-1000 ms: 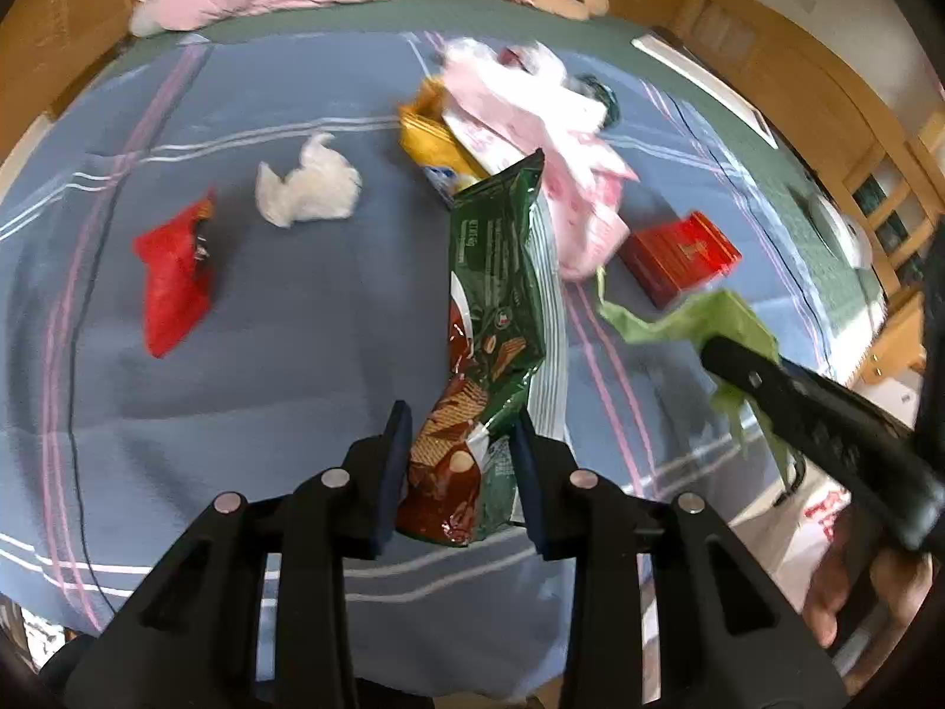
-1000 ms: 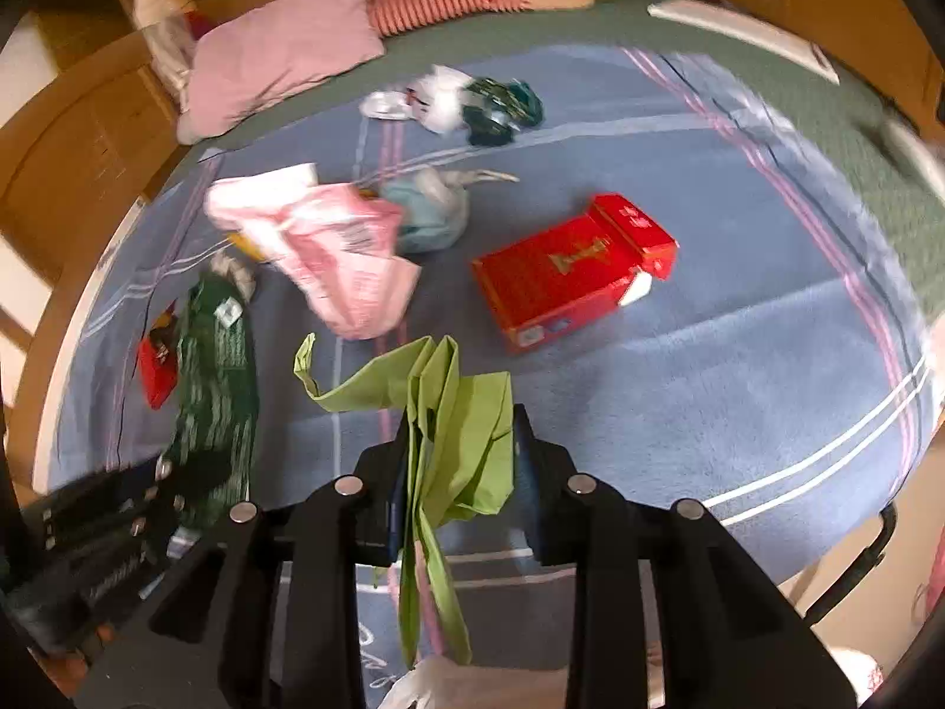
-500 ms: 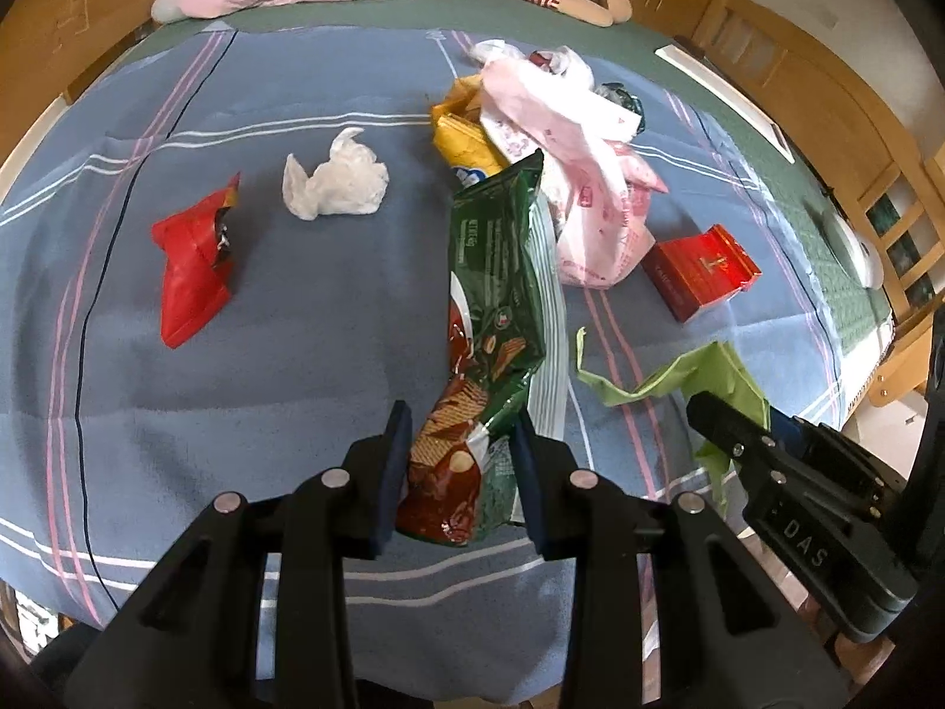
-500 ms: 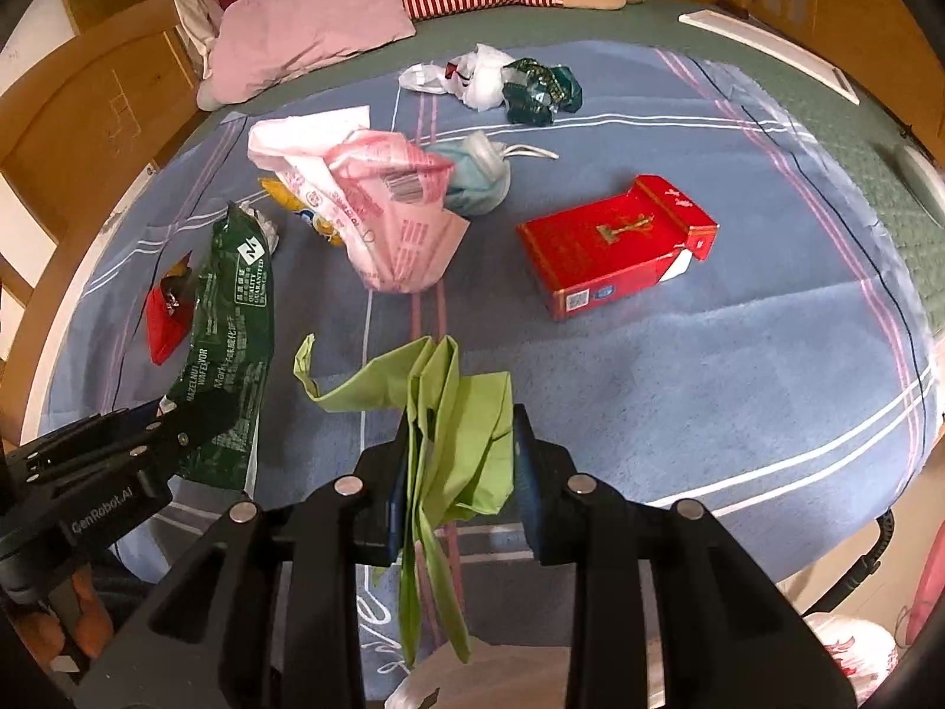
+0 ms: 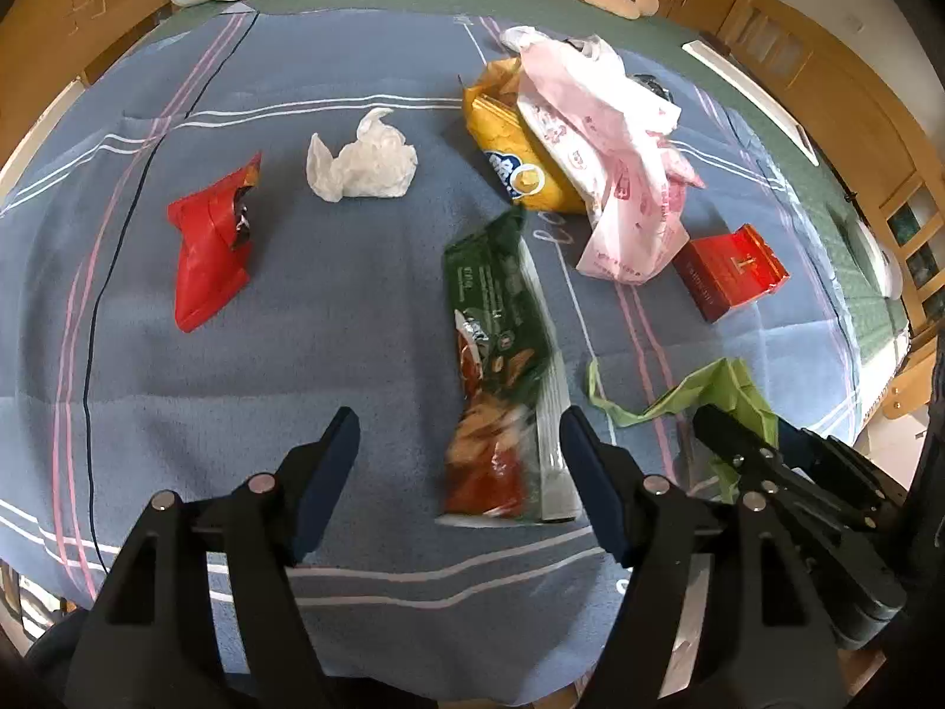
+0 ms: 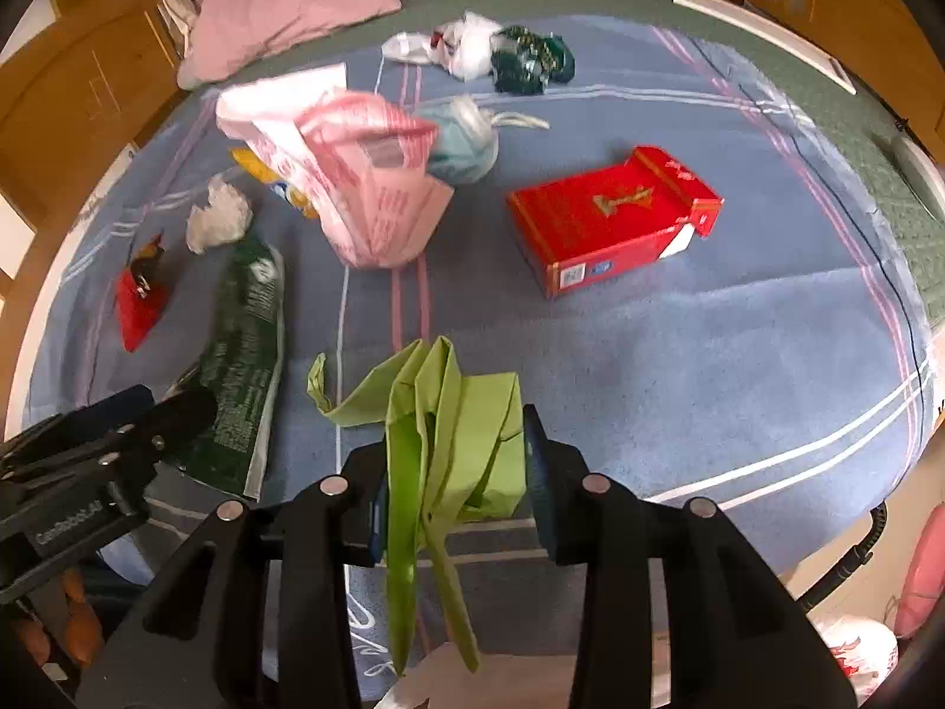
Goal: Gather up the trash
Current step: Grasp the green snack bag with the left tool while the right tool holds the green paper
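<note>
A: What is the left hand-held gripper point(image 5: 458, 472) doing?

B: Its jaws have just been opening and stand wide apart. The green snack wrapper point(image 5: 502, 366) is between them, blurred, touching neither pad, so it is released, above the near edge of the blue blanket point(image 5: 354, 325).

A: And the right hand-held gripper point(image 6: 455, 467)?

B: Its jaws have just been opening a little, yet the green bag point(image 6: 449, 413) still sits pinched between the pads, its strips hanging down below them.

A: What else lies on the bed?

B: A red wrapper point(image 5: 209, 254), a white tissue point(image 5: 360, 165), a yellow packet point(image 5: 514, 148) under a pink plastic bag point(image 5: 608, 159), and a red box point(image 6: 614, 218).
</note>
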Tool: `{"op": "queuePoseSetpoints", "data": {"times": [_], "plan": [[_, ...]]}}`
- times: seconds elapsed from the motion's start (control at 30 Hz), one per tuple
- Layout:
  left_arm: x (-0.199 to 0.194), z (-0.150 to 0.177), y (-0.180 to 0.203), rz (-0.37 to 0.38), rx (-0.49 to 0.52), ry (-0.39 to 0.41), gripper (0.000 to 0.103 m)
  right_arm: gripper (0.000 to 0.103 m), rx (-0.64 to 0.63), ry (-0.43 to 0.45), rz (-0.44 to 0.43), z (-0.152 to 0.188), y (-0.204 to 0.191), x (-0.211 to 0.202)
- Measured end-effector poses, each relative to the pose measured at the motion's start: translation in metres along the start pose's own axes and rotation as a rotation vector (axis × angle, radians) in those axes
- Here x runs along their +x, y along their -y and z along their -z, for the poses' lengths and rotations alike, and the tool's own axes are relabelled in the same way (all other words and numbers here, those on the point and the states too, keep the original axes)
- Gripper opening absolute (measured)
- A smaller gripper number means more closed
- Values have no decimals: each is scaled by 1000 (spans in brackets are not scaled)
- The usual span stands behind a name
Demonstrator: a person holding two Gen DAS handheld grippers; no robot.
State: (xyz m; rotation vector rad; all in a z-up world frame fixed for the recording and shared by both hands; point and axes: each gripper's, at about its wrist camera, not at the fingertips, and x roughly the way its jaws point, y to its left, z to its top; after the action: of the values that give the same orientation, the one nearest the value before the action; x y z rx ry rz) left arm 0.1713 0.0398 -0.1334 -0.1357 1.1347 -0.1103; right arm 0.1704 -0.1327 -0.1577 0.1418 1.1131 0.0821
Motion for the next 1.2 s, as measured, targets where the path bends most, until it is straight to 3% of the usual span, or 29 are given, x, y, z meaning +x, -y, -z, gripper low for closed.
{"op": "queuePoseSetpoints", "data": {"times": [0.17, 0.33, 0.53, 0.77, 0.87, 0.97, 1.07, 1.2], "plan": [[0, 1, 2, 0, 10, 8, 66, 32, -41, 6, 5, 3, -6, 2], [5, 1, 1, 7, 10, -16, 38, 30, -32, 28, -3, 3, -4, -3], [5, 1, 0, 20, 11, -7, 17, 30, -3, 75, -29, 0, 2, -19], [-10, 0, -5, 29, -9, 72, 12, 30, 10, 183, -85, -2, 6, -56], [-25, 0, -5, 22, -2, 139, 11, 30, 0, 222, -108, 0, 7, -77], [-49, 6, 1, -2, 31, 258, 11, 30, -11, 243, -130, 8, 14, -101], [-81, 20, 4, 43, 52, 377, 11, 30, -37, 276, -120, 23, 26, -130], [-106, 43, 5, 122, -7, 412, 11, 30, -55, 283, -97, 52, 49, -157]]}}
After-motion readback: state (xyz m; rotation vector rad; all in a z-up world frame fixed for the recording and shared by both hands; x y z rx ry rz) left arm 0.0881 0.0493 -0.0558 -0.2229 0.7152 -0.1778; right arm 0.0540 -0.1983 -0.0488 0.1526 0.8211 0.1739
